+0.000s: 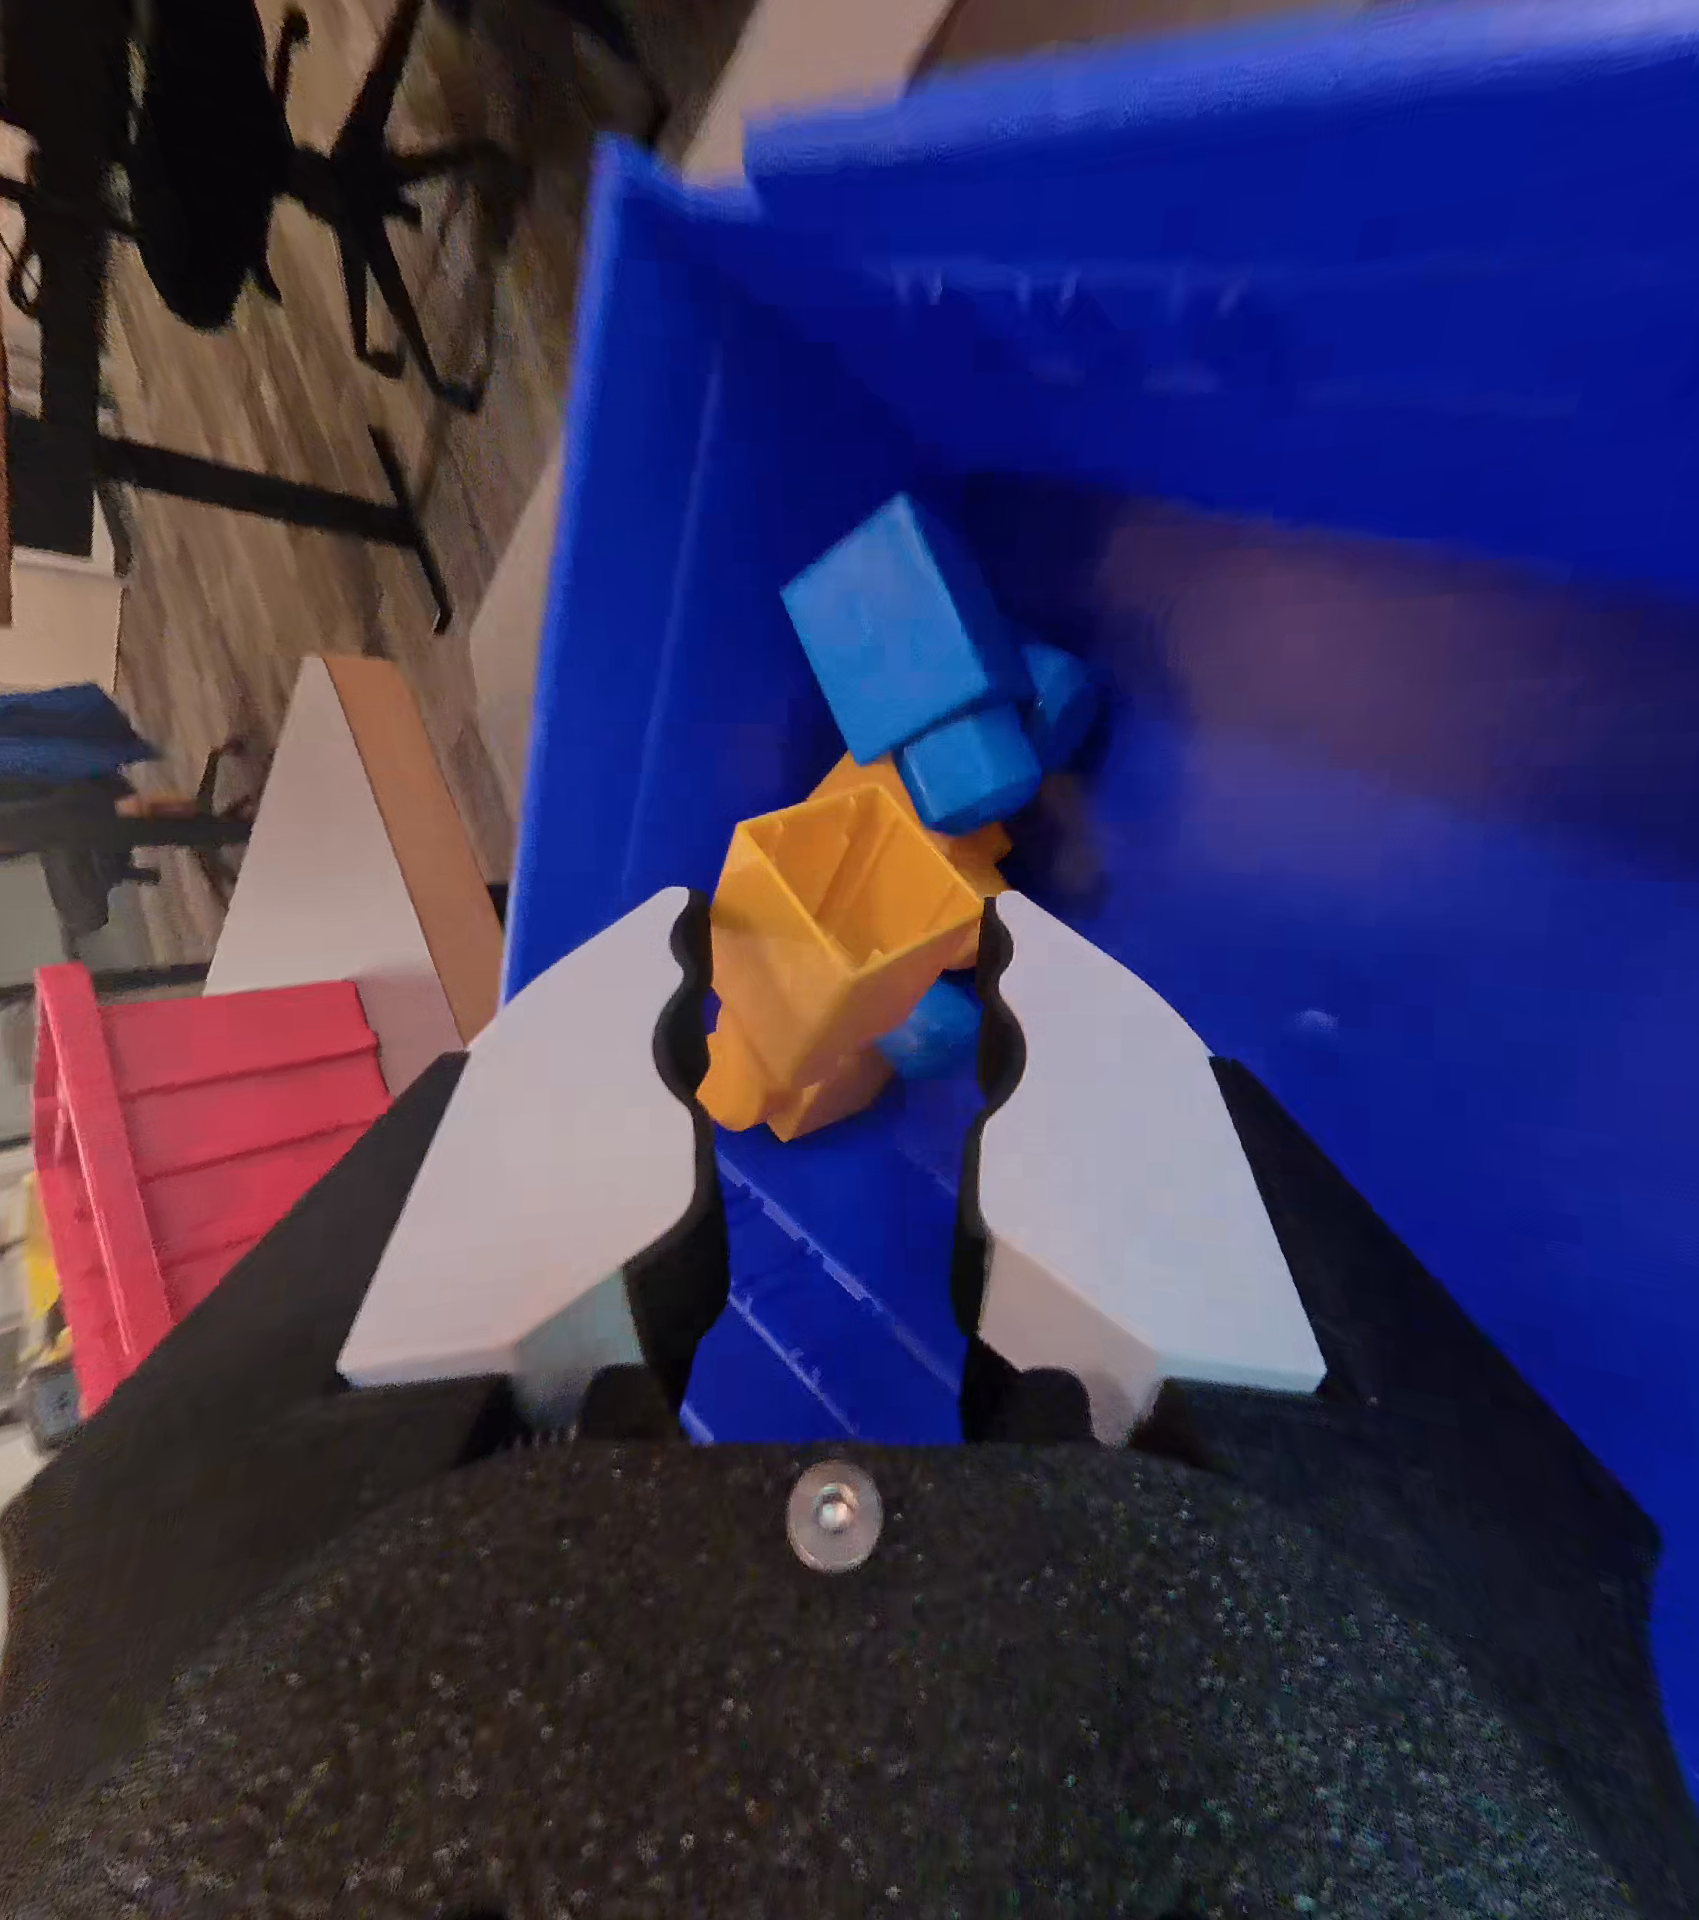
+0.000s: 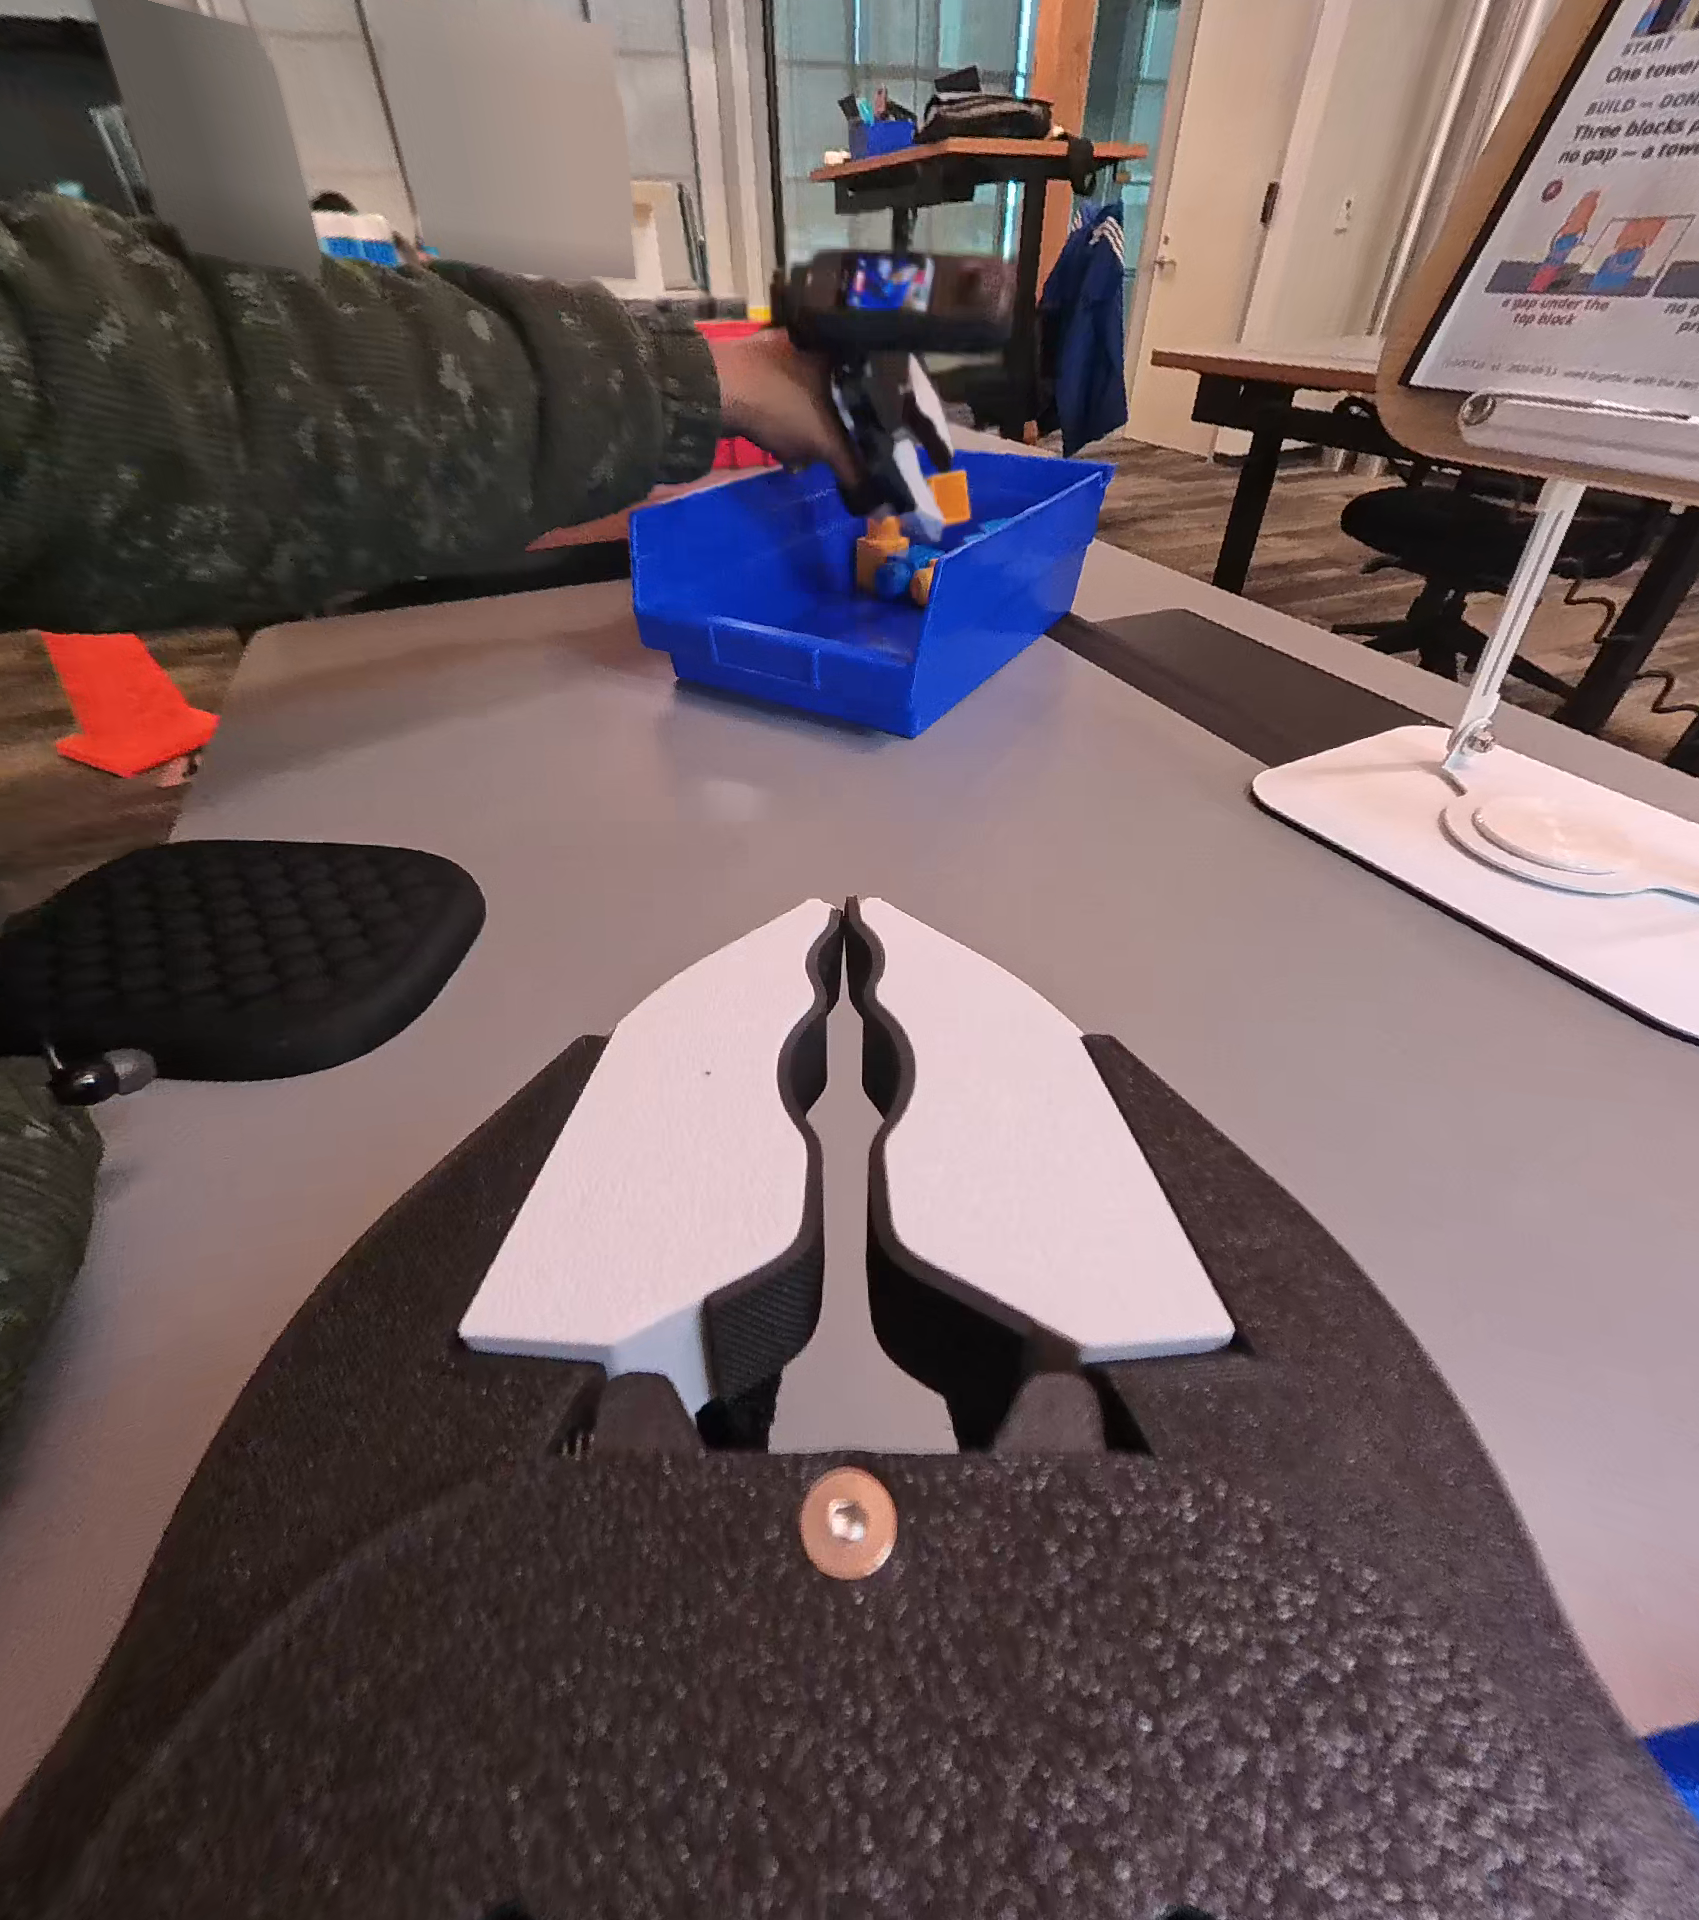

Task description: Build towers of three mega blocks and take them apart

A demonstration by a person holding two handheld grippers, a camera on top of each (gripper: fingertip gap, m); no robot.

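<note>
Left wrist view: my left gripper reaches into the blue bin, jaws held moderately apart around an orange block at frame centre; whether the pads already touch its sides I cannot tell. A blue block lies just above it, touching the orange one, and another blue piece peeks from beneath. The picture is motion-blurred.

In the right wrist view, my right gripper sits low over the grey table, tips nearly meeting and holding nothing, while the bin stands in the upper middle of the frame with the left gripper dipped inside.

To take this block cleanly, I judge I should square the pads on its two flat walls, not a corner, close firmly, then lift straight so the neighbouring blue blocks are not dragged along.
</note>
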